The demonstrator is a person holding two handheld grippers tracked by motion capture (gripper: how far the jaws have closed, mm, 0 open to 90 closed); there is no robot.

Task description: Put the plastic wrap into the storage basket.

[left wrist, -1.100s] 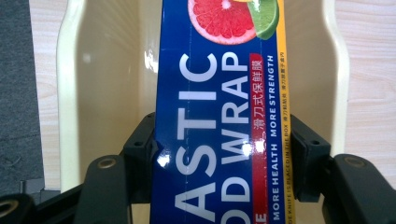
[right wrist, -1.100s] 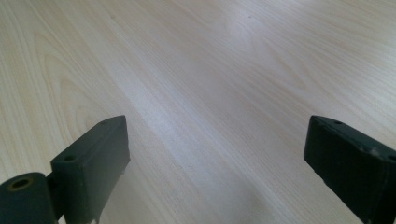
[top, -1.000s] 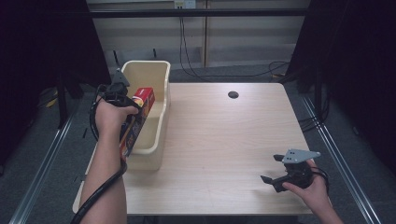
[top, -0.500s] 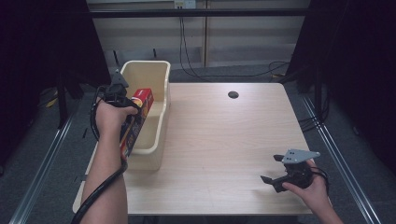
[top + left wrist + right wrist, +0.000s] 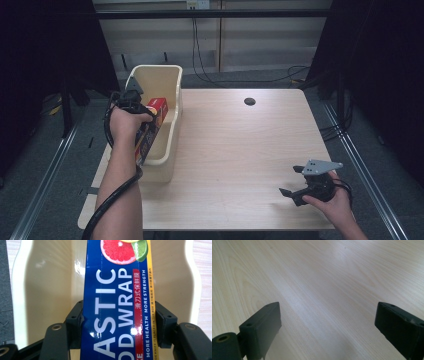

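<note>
The left gripper (image 5: 117, 322) is clamped across a long blue plastic-wrap box (image 5: 117, 302), whose long axis slants into the cream plastic bin (image 5: 167, 80) at the table's left edge; the right gripper (image 5: 328, 330), jaws apart, idles near the front right corner.

- We see a long blue plastic-wrap carton (image 5: 117, 315) with a red end, tilted inside the bin.
- The cream plastic bin (image 5: 167, 82) sits at our table's left edge.
</note>
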